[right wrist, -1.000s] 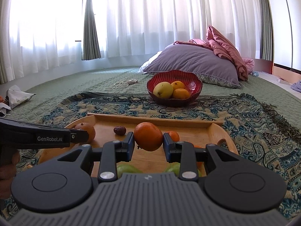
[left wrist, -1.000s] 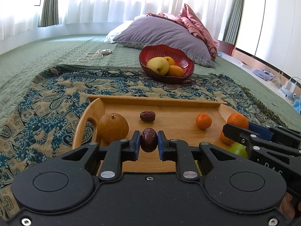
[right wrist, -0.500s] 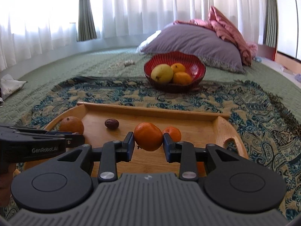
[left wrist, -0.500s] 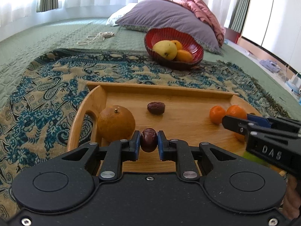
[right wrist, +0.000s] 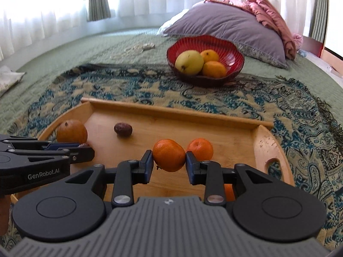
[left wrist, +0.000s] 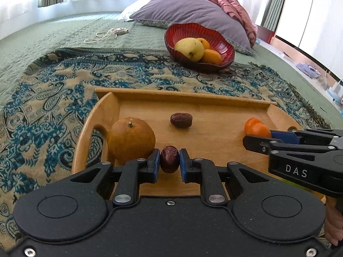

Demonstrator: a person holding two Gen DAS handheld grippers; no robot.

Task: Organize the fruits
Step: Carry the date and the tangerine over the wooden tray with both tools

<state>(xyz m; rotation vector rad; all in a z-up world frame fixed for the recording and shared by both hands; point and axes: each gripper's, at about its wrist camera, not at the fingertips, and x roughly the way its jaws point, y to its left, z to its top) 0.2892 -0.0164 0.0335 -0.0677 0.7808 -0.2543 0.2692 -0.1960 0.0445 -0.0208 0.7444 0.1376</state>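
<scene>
My left gripper (left wrist: 169, 162) is shut on a dark red date (left wrist: 169, 159), held above the near part of the wooden tray (left wrist: 193, 97). A big brownish orange (left wrist: 131, 140) sits just left of it, and a second date (left wrist: 181, 120) lies mid-tray. My right gripper (right wrist: 169, 160) is shut on a small orange mandarin (right wrist: 169, 155); another mandarin (right wrist: 200, 148) rests right behind it on the tray (right wrist: 268, 147). Beyond the tray, a red bowl (right wrist: 233, 52) holds a yellow-green pear (right wrist: 189, 62) and two oranges. In the left wrist view the right gripper (left wrist: 253, 140) enters from the right.
The tray lies on a blue-patterned throw (left wrist: 53, 98) spread over a green quilt (left wrist: 32, 40). A purple pillow (right wrist: 225, 25) and pink blanket sit behind the bowl. A white cord (left wrist: 107, 34) lies at the far left. One more orange fruit (right wrist: 229, 191) shows under the right gripper.
Both grippers moved forward over the tray and tipped downward, each keeping its fruit. The tray and bowl now appear closer, and the green fruits under the right gripper have dropped from view.
</scene>
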